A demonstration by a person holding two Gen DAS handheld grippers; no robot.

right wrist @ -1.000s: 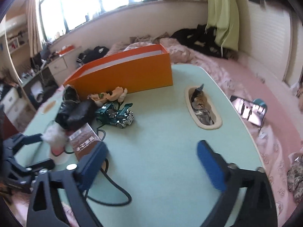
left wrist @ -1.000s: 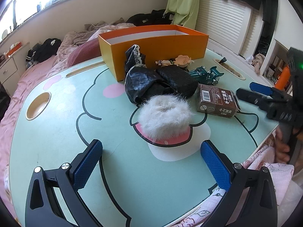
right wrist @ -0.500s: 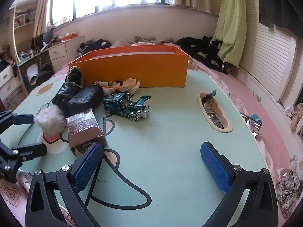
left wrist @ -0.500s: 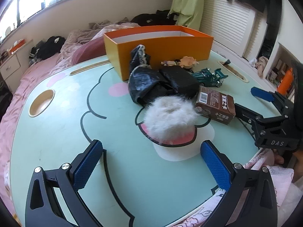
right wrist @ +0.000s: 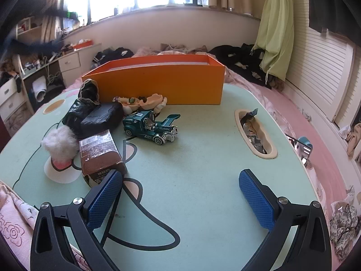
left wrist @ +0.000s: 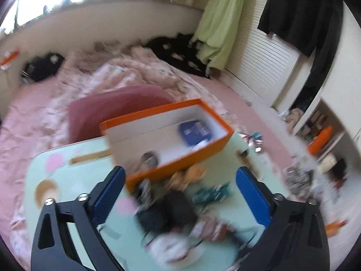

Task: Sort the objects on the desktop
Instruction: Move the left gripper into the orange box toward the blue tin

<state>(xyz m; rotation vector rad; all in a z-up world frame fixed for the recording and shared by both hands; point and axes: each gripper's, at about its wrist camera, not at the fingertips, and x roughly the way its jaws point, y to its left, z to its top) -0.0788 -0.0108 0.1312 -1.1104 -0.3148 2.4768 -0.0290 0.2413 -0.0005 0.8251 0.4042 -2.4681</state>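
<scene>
left wrist: high, blurred, looking down into orange box (left wrist: 167, 140) | right wrist: low, near table (right wrist: 203, 180) — both share box

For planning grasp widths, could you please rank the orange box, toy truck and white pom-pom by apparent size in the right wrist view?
1. orange box, clearly largest.
2. toy truck.
3. white pom-pom, nearly truck-sized; closeness leaves this unsure.

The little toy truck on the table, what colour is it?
Teal green with shiny chrome parts; the right wrist view shows it best.
</scene>
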